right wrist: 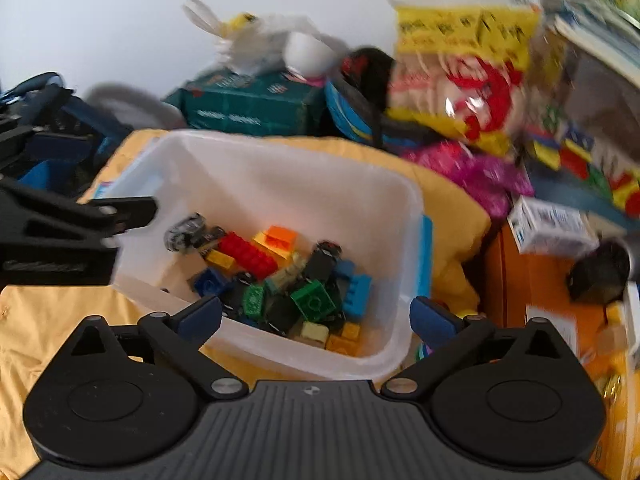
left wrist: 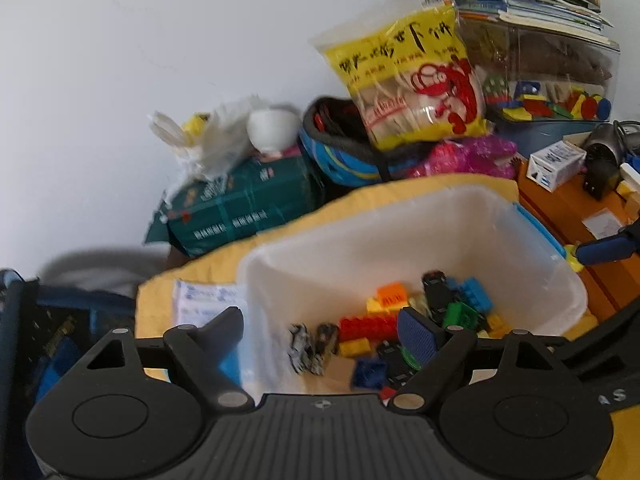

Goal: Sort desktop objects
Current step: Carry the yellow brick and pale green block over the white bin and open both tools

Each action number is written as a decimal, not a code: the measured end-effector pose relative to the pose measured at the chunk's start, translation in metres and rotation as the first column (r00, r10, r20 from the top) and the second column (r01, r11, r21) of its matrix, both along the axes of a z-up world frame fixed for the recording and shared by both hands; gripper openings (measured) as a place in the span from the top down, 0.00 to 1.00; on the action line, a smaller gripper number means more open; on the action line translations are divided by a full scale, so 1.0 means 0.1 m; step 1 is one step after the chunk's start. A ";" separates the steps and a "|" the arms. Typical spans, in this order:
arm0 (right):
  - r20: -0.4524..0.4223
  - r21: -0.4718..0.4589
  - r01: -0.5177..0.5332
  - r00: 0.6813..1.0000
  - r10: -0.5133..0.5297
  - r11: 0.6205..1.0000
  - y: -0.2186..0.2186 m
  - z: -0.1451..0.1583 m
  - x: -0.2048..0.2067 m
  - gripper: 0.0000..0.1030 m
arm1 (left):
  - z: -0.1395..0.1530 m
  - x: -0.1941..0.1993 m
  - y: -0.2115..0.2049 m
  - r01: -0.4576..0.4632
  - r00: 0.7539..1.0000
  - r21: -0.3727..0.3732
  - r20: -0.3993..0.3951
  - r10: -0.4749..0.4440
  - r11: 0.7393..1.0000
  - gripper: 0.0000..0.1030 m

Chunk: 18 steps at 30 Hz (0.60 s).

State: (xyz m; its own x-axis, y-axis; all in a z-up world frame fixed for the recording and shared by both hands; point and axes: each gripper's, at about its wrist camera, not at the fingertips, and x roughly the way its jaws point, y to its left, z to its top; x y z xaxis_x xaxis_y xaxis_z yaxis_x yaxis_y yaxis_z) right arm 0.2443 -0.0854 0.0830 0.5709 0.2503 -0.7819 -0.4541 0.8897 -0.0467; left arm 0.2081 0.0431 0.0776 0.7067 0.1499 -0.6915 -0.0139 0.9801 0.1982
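We saw a translucent white plastic bin (left wrist: 416, 236), rectangular with rounded corners and smooth, cloudy walls, sitting on a soft yellow cloth (right wrist: 60, 320). A blue clip handle (right wrist: 426, 256) hugged its right-hand side. Inside lay a heap of studded plastic building bricks (right wrist: 280, 280): a long red one (right wrist: 246, 254), an orange one (right wrist: 280, 236), glossy green ones, light blue and yellow blocks, plus a few small black toy cars, all jumbled against the bottom.

Behind the bin the clutter was softer and crinklier: a shiny yellow snack bag (left wrist: 416, 80) printed with a red lobster, a dark green cardboard box (left wrist: 244, 204), a white ceramic bowl (left wrist: 272, 126) on top of it beside crumpled white plastic, and a glittery pink bag (left wrist: 468, 156). To the right stood a clear box of flat coloured shapes (left wrist: 552, 76) under stacked books, and a small white carton (left wrist: 554, 164) on an orange surface.

Our left gripper (left wrist: 320, 334) was spread wide, its ribbed blue pads straddling the bin's near-left wall, one finger outside and one over the bricks; we could not tell whether either pad touched anything. Our right gripper (right wrist: 316, 316) was likewise opened wide above the bin's near rim, holding nothing.
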 end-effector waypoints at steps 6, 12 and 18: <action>-0.046 -0.035 0.016 0.999 -0.018 0.999 0.02 -0.01 0.07 0.00 | -0.12 0.10 0.02 -0.037 0.994 -0.012 -0.107 0.036 0.999 0.16; -0.028 -0.078 0.019 0.999 -0.021 0.997 0.11 0.01 0.07 0.00 | -0.12 0.12 0.07 -0.072 0.991 -0.036 -0.113 0.068 0.997 0.16; -0.008 -0.060 0.029 1.000 -0.029 0.998 0.16 0.05 0.05 0.00 | 0.01 0.06 0.07 -0.060 0.998 -0.040 -0.029 0.059 0.997 0.16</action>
